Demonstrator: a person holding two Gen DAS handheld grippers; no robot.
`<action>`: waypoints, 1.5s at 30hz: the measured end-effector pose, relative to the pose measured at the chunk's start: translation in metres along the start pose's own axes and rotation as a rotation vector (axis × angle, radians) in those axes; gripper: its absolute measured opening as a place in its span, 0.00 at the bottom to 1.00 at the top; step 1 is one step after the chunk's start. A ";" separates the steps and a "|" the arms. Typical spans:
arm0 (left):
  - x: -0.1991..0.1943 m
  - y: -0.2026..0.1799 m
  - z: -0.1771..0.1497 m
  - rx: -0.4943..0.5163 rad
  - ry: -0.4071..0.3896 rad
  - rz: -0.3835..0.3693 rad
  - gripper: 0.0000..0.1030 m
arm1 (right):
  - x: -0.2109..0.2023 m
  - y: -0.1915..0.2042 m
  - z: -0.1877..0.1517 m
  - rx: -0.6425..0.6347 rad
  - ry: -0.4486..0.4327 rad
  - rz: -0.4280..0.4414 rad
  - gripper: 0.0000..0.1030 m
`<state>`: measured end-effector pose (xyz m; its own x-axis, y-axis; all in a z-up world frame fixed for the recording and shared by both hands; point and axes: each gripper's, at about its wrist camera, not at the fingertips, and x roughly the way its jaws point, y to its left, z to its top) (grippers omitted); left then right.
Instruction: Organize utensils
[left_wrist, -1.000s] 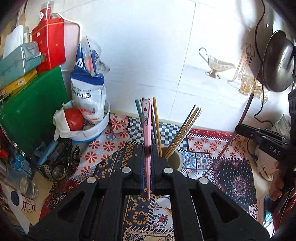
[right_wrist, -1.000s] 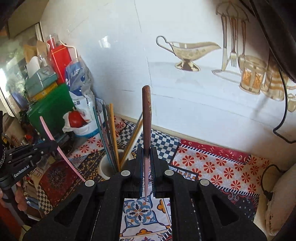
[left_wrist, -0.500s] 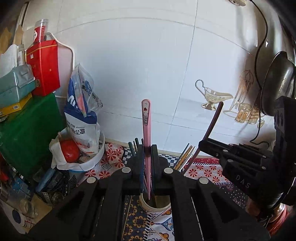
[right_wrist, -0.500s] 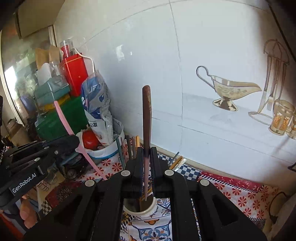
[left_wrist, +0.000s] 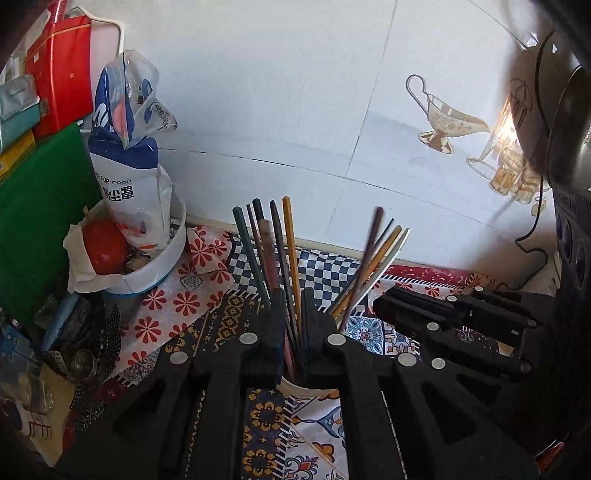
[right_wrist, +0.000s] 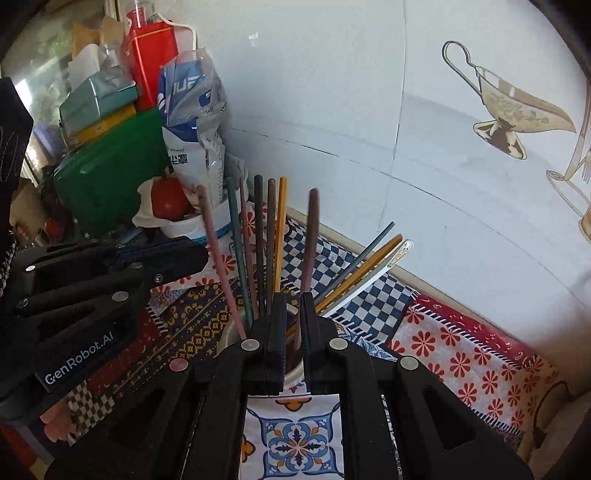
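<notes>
White ceramic utensil cup (right_wrist: 295, 373), many-coloured chopsticks upright inside.
Left gripper (left_wrist: 292, 332) and right gripper (right_wrist: 293, 325): fingers apart, holding nothing, over cup rim.

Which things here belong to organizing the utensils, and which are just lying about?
Job: pink chopstick, brown chopstick, other chopsticks, cup.
Lying about: bag, bowl, red tin, green box.

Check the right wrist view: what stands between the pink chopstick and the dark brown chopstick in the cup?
Between the pink chopstick and dark brown chopstick, five upright chopsticks stand in the cup; right wrist view.
</notes>
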<state>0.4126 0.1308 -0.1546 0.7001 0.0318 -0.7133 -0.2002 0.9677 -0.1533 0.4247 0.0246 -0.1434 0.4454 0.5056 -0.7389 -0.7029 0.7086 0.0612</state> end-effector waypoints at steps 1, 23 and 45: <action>-0.006 -0.002 -0.001 0.001 -0.002 -0.005 0.07 | -0.007 0.000 0.001 -0.001 -0.004 0.004 0.07; -0.300 -0.037 -0.068 0.156 -0.573 -0.069 0.61 | -0.317 0.067 -0.086 0.147 -0.674 -0.293 0.11; -0.368 -0.007 -0.169 0.151 -0.572 -0.064 0.97 | -0.371 0.159 -0.174 0.284 -0.633 -0.588 0.98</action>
<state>0.0400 0.0698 -0.0068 0.9741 0.0611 -0.2178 -0.0748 0.9957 -0.0551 0.0512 -0.1357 0.0233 0.9694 0.1405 -0.2014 -0.1402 0.9900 0.0159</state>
